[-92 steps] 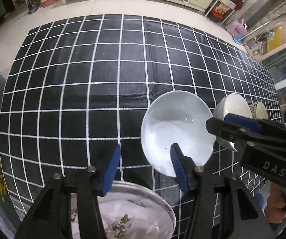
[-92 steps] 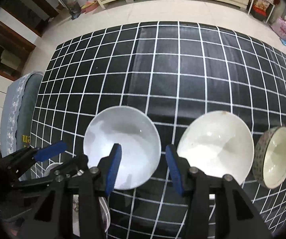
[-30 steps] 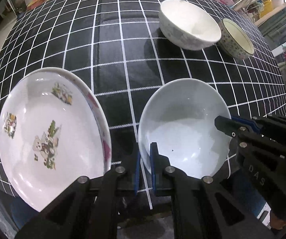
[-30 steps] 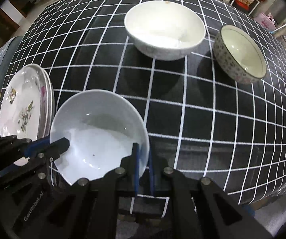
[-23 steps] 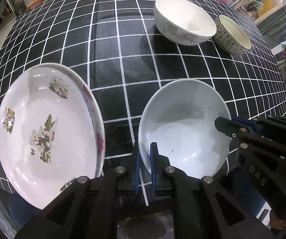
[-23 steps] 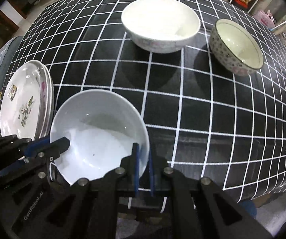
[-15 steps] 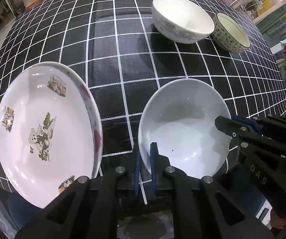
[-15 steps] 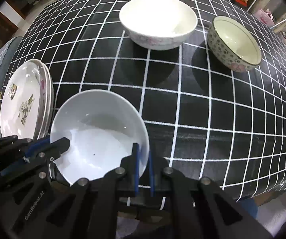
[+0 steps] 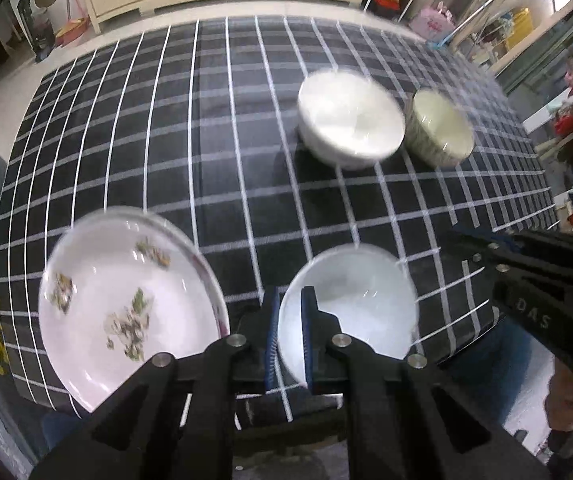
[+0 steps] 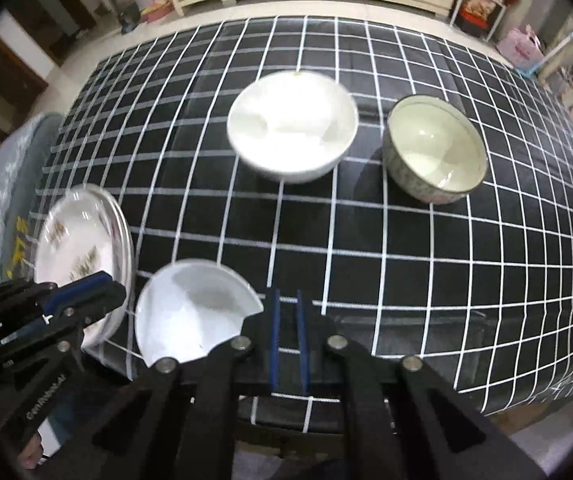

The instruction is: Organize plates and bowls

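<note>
The black tablecloth with a white grid [image 10: 406, 240] fills both views. On it, judge the task as barely begun: nothing is nested in the large white ceramic bowl [image 10: 292, 126] at upper centre or the smaller patterned-wall bowl [image 10: 434, 152] at upper right, which sit near each other but apart.

The floral-printed white plate [image 9: 126, 304] lies at lower left; a second rim may sit beneath it, but blur prevents confirming this.

Your left gripper [image 9: 288, 336] is clenched on the near rim of the plain white shallow bowl [image 9: 358, 300], at lower centre just beside the plate. It looks smooth and glossy.

Your right gripper [image 10: 286, 336] has its fingers nearly together, grasping nothing.

Remaining: stack the bowls.
</note>
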The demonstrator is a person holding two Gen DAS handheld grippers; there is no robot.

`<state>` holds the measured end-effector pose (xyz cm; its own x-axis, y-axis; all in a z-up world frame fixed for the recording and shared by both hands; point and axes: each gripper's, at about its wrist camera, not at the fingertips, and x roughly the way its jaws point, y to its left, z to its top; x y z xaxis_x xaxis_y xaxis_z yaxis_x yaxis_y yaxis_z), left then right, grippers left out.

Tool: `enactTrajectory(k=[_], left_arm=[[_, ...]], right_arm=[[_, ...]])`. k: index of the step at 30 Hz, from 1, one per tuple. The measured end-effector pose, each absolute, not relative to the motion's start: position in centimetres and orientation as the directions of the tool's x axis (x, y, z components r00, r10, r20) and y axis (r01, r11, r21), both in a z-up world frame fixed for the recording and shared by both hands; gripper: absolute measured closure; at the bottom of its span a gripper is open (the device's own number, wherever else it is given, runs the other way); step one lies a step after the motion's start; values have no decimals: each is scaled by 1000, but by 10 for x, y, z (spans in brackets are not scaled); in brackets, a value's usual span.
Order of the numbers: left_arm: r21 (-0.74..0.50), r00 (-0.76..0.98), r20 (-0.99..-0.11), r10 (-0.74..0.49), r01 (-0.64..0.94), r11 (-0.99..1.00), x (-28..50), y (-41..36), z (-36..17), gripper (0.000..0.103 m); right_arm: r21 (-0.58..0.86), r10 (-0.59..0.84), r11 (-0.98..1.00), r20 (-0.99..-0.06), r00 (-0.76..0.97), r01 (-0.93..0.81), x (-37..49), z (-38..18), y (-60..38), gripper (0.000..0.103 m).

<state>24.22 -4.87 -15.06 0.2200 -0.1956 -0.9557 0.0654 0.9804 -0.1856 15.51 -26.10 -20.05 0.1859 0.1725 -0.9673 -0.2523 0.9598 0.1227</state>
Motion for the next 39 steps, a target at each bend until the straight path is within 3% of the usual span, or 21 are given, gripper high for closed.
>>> enactTrajectory(k=[10, 21, 39], left_arm=[[-217, 248, -943, -223, 50, 975, 298, -53, -126, 88], [-184, 206, -959, -195, 68, 981, 352, -69, -160, 85], [-155, 152, -973, -173, 123, 980, 401, -90, -210, 85]], right_arm=[[161, 200, 969, -957, 208, -188, 261, -180, -234, 92], [118, 141, 980, -980, 139, -162, 328, -223, -226, 91], [153, 167, 977, -982, 84, -146, 370, -268, -226, 90]])
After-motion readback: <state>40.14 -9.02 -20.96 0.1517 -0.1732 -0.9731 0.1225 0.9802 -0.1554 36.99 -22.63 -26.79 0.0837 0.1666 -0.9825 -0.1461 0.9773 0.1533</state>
